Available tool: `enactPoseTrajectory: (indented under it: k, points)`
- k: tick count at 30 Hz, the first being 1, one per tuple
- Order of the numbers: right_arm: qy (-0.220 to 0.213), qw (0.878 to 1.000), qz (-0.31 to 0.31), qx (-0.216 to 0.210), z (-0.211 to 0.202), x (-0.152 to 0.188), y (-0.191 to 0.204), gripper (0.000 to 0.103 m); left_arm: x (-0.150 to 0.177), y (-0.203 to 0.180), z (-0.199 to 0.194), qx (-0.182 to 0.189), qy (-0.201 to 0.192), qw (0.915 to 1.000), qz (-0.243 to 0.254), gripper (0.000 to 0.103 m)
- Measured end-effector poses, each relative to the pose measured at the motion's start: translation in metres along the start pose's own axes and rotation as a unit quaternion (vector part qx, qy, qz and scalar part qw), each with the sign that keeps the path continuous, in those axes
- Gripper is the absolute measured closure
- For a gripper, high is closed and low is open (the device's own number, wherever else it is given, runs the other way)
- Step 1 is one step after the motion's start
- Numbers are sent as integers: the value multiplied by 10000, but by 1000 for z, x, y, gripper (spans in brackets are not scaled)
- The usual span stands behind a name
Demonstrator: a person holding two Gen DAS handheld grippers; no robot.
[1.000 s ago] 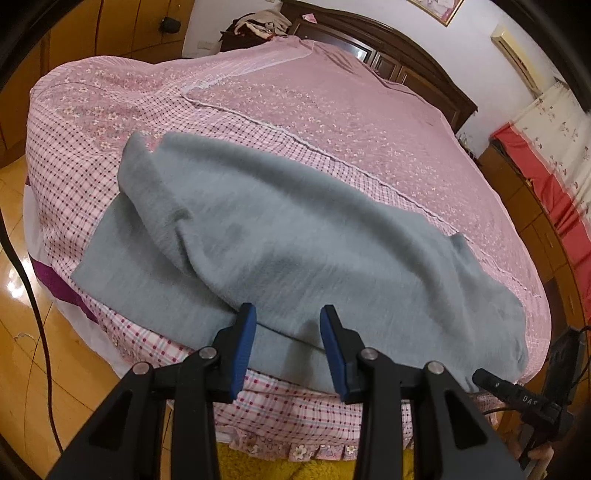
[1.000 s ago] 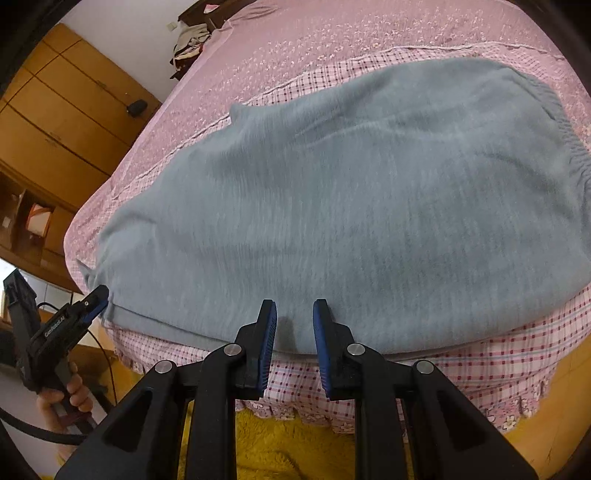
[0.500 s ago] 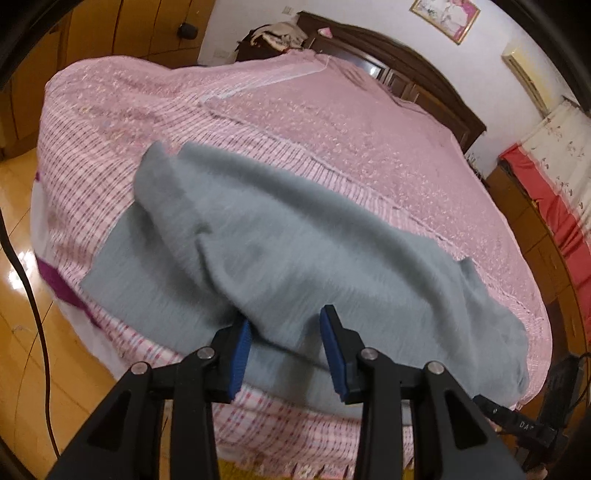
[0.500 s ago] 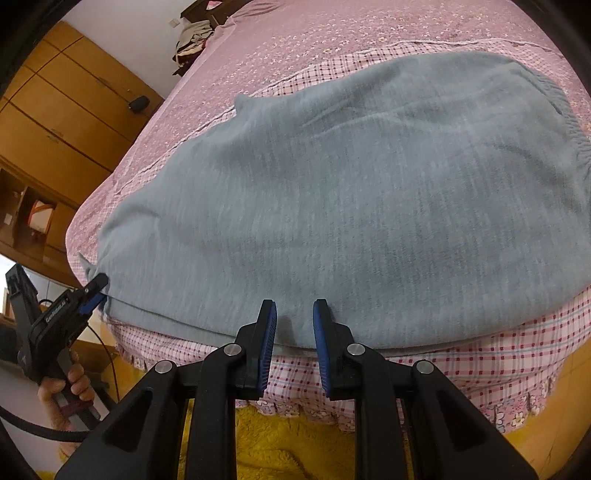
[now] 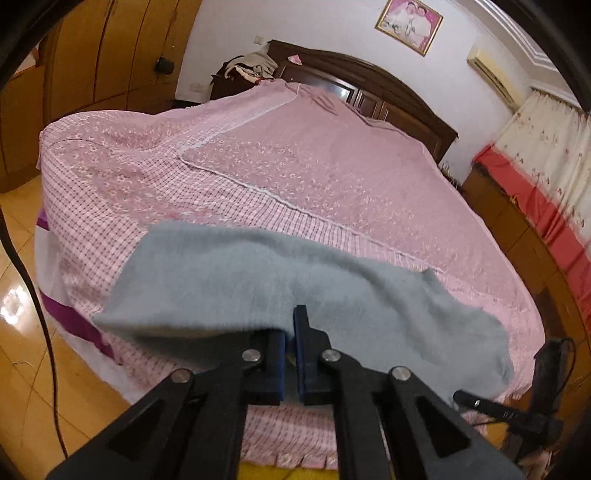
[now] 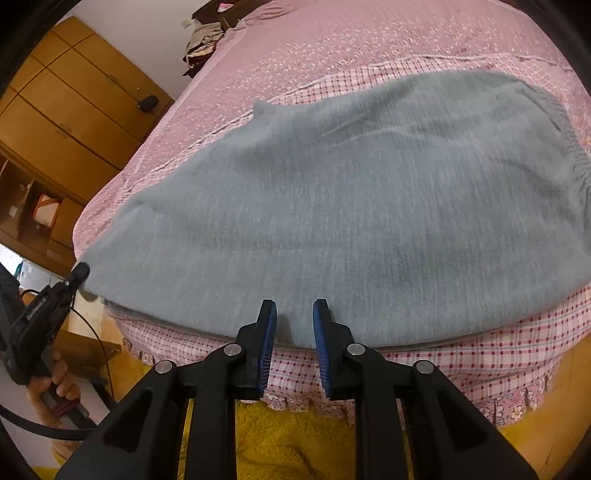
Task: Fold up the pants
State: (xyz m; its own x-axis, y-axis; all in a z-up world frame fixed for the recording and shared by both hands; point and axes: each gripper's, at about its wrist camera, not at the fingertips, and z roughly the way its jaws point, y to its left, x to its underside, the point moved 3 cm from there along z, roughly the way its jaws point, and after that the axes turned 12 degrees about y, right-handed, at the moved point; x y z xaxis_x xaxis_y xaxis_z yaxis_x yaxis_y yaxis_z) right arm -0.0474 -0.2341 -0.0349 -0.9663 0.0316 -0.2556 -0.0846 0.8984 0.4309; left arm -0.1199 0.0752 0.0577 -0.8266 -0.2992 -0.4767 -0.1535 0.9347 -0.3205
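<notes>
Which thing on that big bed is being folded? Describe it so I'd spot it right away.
Look at the large bed with its pink floral and checked cover. Along its near edge lie the pants, spread wide. They are the only plain grey-blue, fuzzy cloth there, with a gathered waistband at one end.

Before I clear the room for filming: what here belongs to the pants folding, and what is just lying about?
Job:
grey pants
left gripper, shut on the pants' edge
right gripper
bed

Lying about:
clothes heap
framed picture

Two close, downward views across bed (image 5: pixel 332 177)
</notes>
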Motion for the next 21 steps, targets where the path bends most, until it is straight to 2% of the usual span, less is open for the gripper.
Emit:
enactPoseTrajectory:
  k: [5, 8, 12, 16, 21]
  points:
    - [8, 10000, -94, -3, -1, 2, 3, 81, 17, 14, 28, -165, 551, 9983, -88, 99]
    - [102, 9999, -56, -14, 4, 0, -1, 81, 23, 19, 46, -332, 734, 9967, -4, 96]
    - [321, 9995, -25, -1, 19, -3, -5, 81, 24, 21, 43, -171, 707, 9973, 18, 95]
    - [541, 9984, 143, -4, 34, -4, -17, 81, 26, 34, 21, -65, 574, 9982, -175, 74]
    - [463, 9989, 12, -1, 27, -7, -15, 81, 24, 52, -6, -193, 408, 9988, -214, 69]
